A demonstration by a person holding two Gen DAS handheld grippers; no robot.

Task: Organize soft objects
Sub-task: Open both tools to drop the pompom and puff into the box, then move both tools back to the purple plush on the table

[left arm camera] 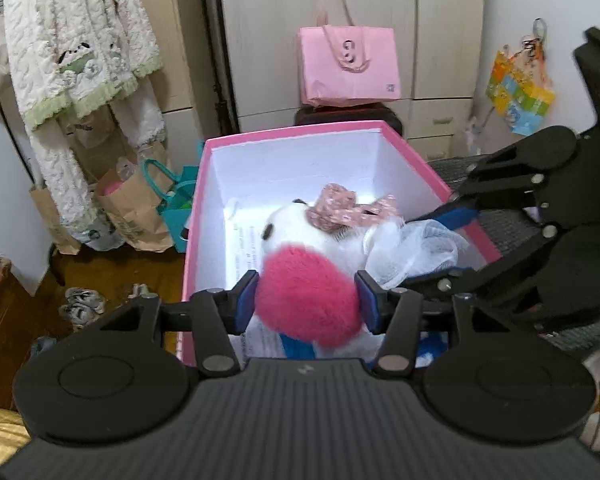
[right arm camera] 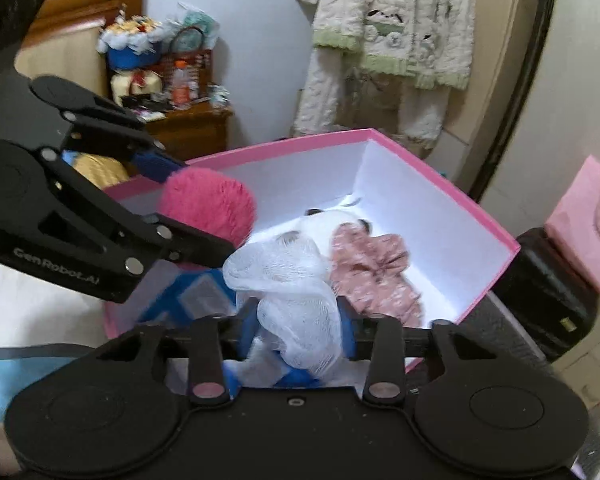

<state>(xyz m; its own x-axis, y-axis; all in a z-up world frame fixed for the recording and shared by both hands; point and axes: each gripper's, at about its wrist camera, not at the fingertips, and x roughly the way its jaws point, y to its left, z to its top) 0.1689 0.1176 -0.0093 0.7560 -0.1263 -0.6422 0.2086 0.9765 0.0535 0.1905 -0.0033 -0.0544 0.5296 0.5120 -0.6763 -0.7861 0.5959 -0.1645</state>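
The pink box point(left arm camera: 204, 216) stands open-topped with white inner walls, evidently the collecting place for the soft things. A white plush point(left arm camera: 300, 232) wearing a floral bow point(right arm camera: 374, 276) lies inside it. Above the near rim, the left gripper point(left arm camera: 306, 300) has its fingers pinching a pink pompom point(left arm camera: 306, 300), while the right gripper point(right arm camera: 300, 320) pinches white mesh netting point(right arm camera: 284, 272), both apparently poised for dropping in.

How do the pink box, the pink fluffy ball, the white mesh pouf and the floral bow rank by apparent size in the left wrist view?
1. pink box
2. pink fluffy ball, though nearness to the camera enlarges it
3. white mesh pouf and floral bow: too alike to rank
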